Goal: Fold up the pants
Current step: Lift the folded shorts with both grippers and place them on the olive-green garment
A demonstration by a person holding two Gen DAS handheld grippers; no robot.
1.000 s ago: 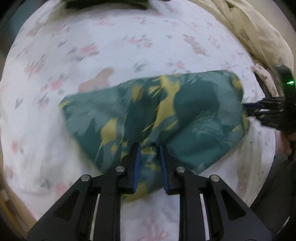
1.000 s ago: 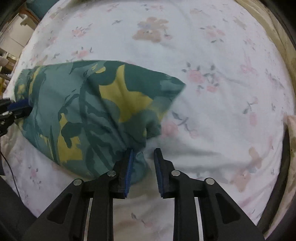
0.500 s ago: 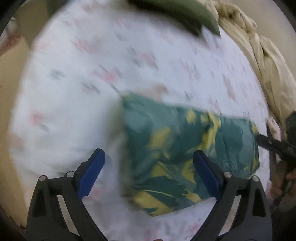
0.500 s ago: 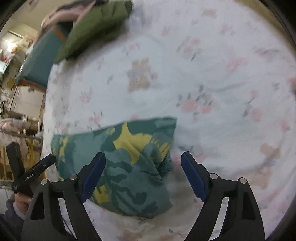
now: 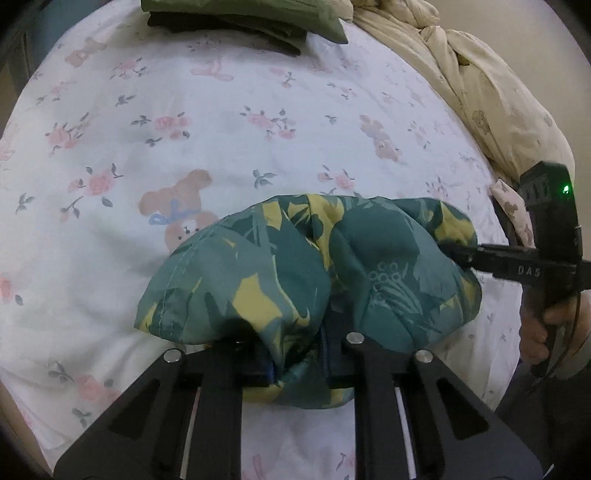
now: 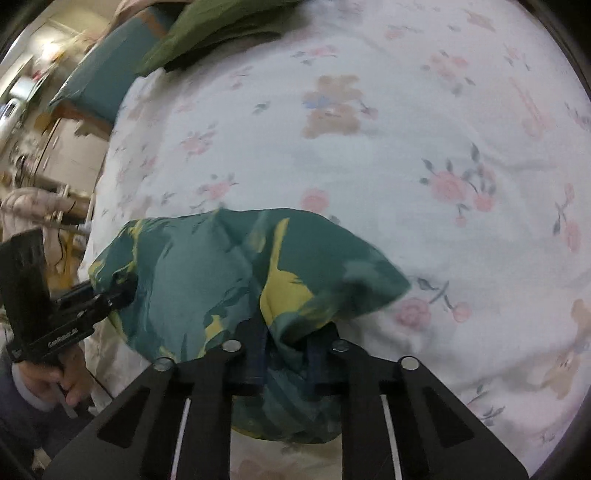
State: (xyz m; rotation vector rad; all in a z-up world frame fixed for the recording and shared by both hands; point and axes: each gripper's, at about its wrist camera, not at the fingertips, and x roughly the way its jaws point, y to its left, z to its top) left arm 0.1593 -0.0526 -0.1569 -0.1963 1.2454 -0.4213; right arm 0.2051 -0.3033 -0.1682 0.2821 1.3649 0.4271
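Observation:
The pants (image 5: 306, 273) are a folded bundle of dark green cloth with a yellow leaf print, lying on the flowered bed sheet (image 5: 221, 140). My left gripper (image 5: 297, 363) is shut on the near edge of the bundle, and cloth bulges over its fingers. My right gripper (image 6: 284, 354) is shut on the other end of the pants (image 6: 229, 273). Each gripper shows in the other's view: the right one (image 5: 454, 254) at the right, the left one (image 6: 110, 295) at the left.
A stack of folded olive and dark garments (image 5: 243, 14) lies at the far edge of the bed. A cream quilt (image 5: 480, 92) is bunched along the right side. Furniture and clutter (image 6: 44, 122) stand beyond the bed's left edge.
Half a second ago both grippers were wide open above the pants. Now both have come down and shut on the bundle's two ends, and the cloth is bunched up between them.

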